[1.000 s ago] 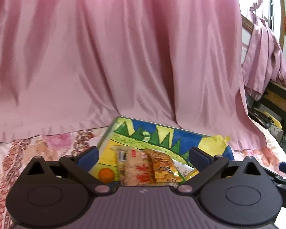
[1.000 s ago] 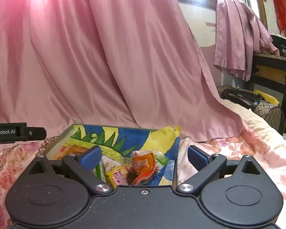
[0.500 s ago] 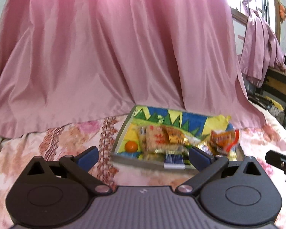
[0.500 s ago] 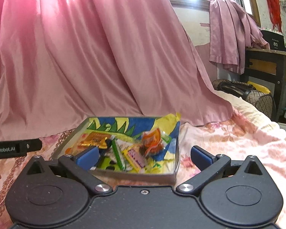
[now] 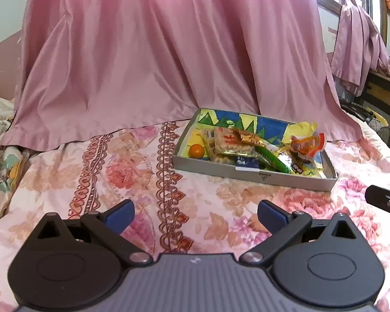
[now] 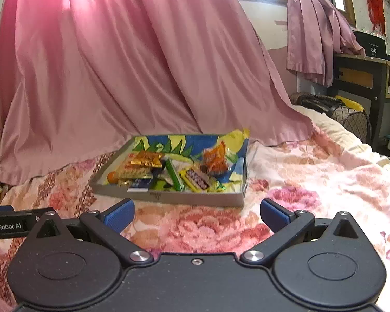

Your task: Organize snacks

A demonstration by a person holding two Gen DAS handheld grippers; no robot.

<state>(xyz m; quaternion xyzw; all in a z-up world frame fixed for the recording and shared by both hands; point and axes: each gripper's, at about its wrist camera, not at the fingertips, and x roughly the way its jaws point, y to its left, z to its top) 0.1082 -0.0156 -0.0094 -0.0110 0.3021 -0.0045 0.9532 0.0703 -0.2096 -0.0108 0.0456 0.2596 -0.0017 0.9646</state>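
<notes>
A shallow grey tray (image 5: 254,177) (image 6: 169,197) with a blue, green and yellow picture inside rests on the floral bedspread. Several wrapped snacks lie in it: an orange packet (image 5: 308,144) (image 6: 215,160), a green stick pack (image 5: 271,158) (image 6: 174,175), a gold-wrapped bar (image 5: 247,136) (image 6: 145,159) and a small orange fruit (image 5: 196,150) (image 6: 112,176). My left gripper (image 5: 195,214) hangs open over the bedspread, short of the tray and to its left. My right gripper (image 6: 196,214) is open too, just in front of the tray's near wall, with nothing between its fingers.
A pink satin curtain (image 5: 169,52) (image 6: 132,59) drapes down behind the tray. The floral bedspread (image 5: 132,179) (image 6: 325,176) stretches left and right. A dark desk (image 6: 364,78) and a basket (image 6: 351,122) stand at far right. The other gripper's body (image 5: 384,200) shows at the right edge.
Both grippers have pulled back from the tray, which now sits farther away and whole in view. Both stay open and empty.
</notes>
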